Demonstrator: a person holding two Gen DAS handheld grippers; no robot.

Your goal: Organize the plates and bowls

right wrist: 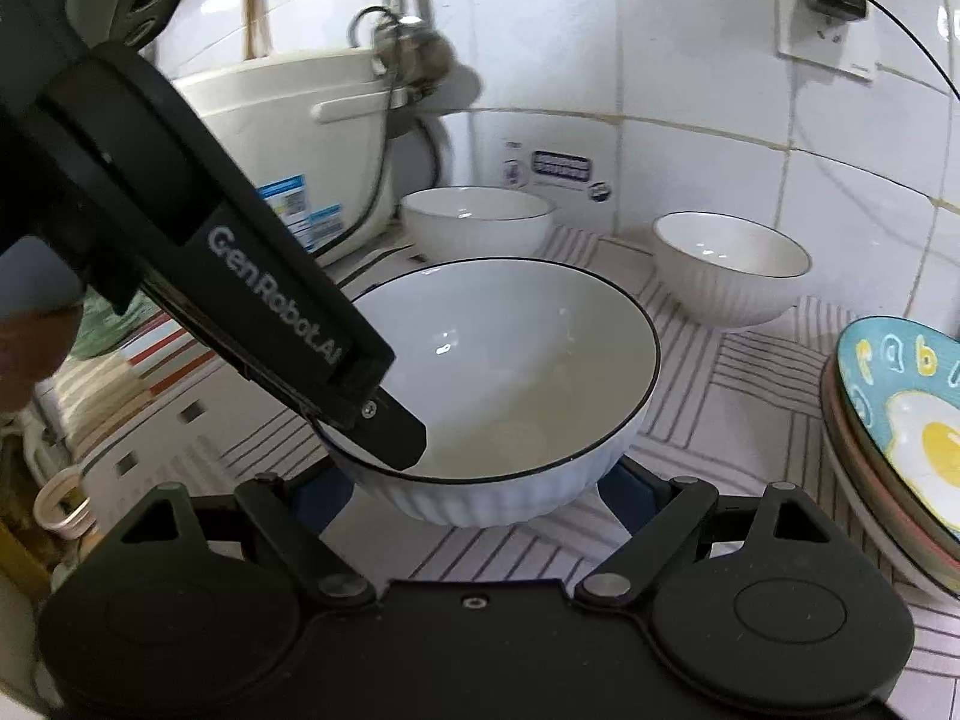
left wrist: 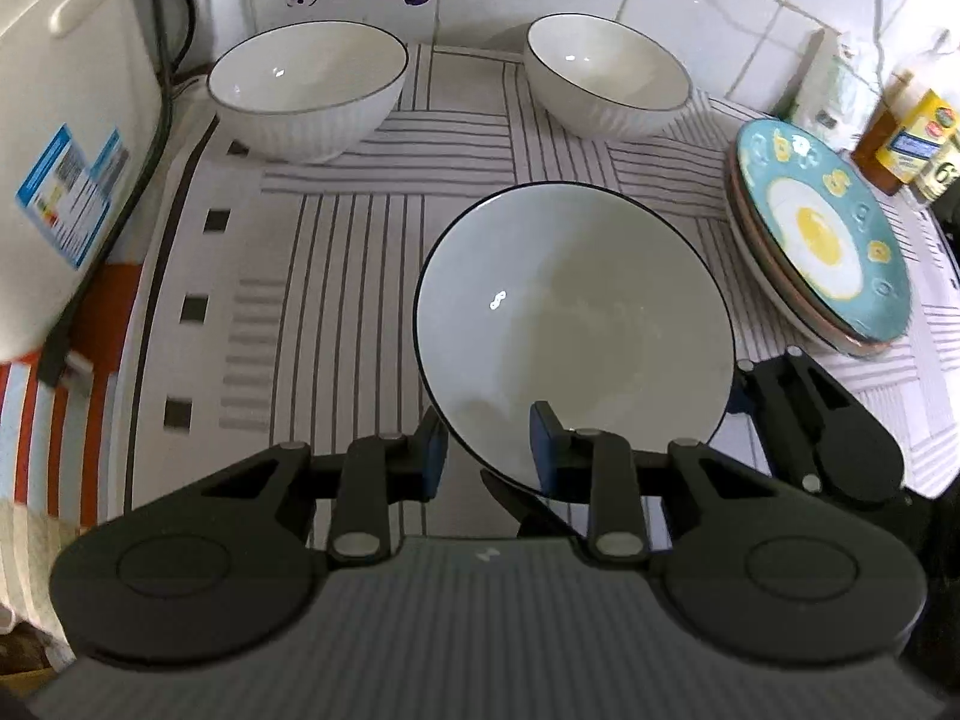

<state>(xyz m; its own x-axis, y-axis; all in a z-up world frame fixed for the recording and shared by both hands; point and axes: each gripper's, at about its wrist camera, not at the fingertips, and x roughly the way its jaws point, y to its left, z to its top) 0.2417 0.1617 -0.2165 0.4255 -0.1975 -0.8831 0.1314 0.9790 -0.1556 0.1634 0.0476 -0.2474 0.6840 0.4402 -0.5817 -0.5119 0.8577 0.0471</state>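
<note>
A white ribbed bowl with a dark rim (left wrist: pixel 576 324) (right wrist: pixel 510 384) stands on the striped mat near me. My left gripper (left wrist: pixel 489 450) straddles its near rim, one finger inside and one outside, with a gap still showing. In the right wrist view the left gripper's finger (right wrist: pixel 390 429) hooks over that rim. My right gripper (right wrist: pixel 468 498) is open, its fingers either side of the bowl's base. Two more white bowls stand at the back, one left (left wrist: pixel 309 90) (right wrist: pixel 477 228) and one right (left wrist: pixel 606 75) (right wrist: pixel 729 267). A stack of plates with a teal egg-pattern plate on top (left wrist: pixel 822 228) (right wrist: pixel 906 438) lies at the right.
A white appliance with a blue label (left wrist: pixel 66 120) and its black cable stand at the left. Bottles (left wrist: pixel 912 138) stand at the far right by the tiled wall. A striped mat (left wrist: pixel 336 252) covers the counter. A wall socket (right wrist: pixel 834 6) is above.
</note>
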